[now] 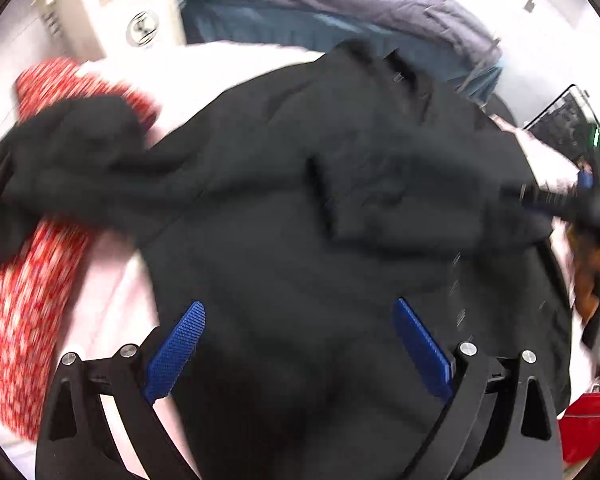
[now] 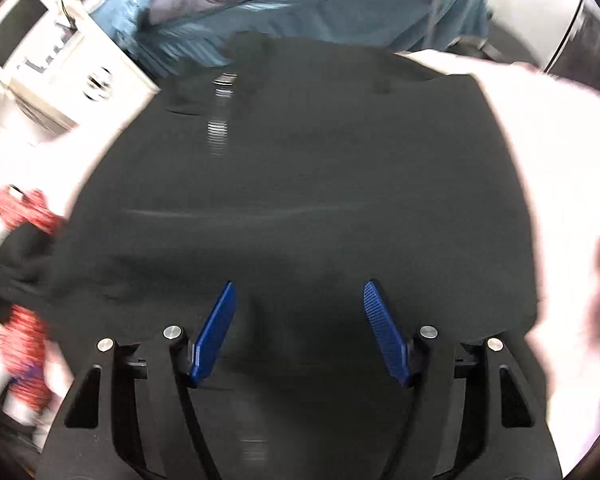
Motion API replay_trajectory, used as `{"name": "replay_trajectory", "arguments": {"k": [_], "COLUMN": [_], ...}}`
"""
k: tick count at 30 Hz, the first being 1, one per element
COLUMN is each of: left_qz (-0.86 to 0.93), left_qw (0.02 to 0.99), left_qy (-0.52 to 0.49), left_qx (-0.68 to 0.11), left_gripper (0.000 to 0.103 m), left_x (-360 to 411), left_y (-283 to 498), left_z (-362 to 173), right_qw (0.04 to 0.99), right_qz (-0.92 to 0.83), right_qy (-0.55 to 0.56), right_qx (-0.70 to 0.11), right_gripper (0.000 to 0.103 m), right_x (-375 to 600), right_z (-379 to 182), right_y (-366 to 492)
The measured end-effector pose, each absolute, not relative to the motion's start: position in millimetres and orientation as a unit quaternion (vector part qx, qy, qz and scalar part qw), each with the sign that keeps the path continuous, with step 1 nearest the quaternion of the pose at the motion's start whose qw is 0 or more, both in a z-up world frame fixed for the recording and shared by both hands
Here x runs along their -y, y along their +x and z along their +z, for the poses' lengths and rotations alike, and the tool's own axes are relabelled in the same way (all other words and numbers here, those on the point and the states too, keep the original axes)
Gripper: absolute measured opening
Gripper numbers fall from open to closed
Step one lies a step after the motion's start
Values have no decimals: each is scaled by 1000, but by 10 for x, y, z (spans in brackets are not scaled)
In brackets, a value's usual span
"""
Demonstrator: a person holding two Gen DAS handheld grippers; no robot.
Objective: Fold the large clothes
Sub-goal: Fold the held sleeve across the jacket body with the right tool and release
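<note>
Red patterned fabric [image 1: 31,280] lies at the far left edge of the white surface [image 1: 111,304], partly covered by one sleeve of the large black garment [image 1: 300,200], which reaches out leftward and ends in a bunched cuff. I cannot tell whether that white surface is a bed or a counter. The black garment itself is spread flat across the middle of it, collar at the far side, hem at the near side, so its long axis runs from near to far, straight away from both cameras.

Moving right, the left gripper [image 1: 300,320] hangs over the near part of the garment body, its blue ribbed fingers [image 1: 179,344] spread wide apart with nothing between them. In the left wrist view the other sleeve seems already laid across the chest, pointing right toward a blurred dark shape at the frame edge, too smeared to identify.

The right gripper [image 2: 300,300] also hovers over the near hem region of the black garment [image 2: 300,180], fingers [image 2: 384,332] parted and empty, cloth directly ahead and below. Both frames are motion-blurred.

As a judgement: the left sleeve is still unfolded, and it lies to the left of both grippers, nearer the left one, so that hand looks best placed to take the cuff and carry it rightward across the body. Beyond the garment, a blue and grey bedding heap [image 2: 320,4] sits at the far side
</note>
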State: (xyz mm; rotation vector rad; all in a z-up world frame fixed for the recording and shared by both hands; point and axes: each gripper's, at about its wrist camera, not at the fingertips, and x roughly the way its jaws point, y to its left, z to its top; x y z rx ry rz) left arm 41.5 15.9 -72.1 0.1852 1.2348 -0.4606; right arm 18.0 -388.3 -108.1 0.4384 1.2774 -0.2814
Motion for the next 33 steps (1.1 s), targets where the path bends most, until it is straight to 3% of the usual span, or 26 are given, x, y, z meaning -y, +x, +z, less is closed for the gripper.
{"name": "replay_trajectory", "arguments": {"k": [6,10,12,15,19,33], "left_qz": [-253,-261,-246,-238,-244,-247], "left_qw": [764,733,717,719,726,712], "left_qy": [129,192,232,255,251,249], "left_qx": [-579,-598,-609,-601,-592,-608], "left_gripper": [93,93,93,98,98,98], "left_x": [739,1203,1315,1358,1348,1226], "left_y": [715,727,721,703,715,799], "left_z": [-968,-1392,-1619,-1787,-1862,-1856], "right_qw": [735,731,730,723,714,704], "right_qz": [-123,-137,-138,-138,-149,-156], "right_qy": [116,100,90,105,135,164], "right_qx": [-656,-660,-663,-669,-671,-674], "right_gripper": [67,78,79,81,97,98], "right_x": [3869,3799,3779,3816,3960,4107], "right_z": [-1520,-1665,-1702,-1751,-1843,-1870], "right_y": [59,15,28,39,22,44]}}
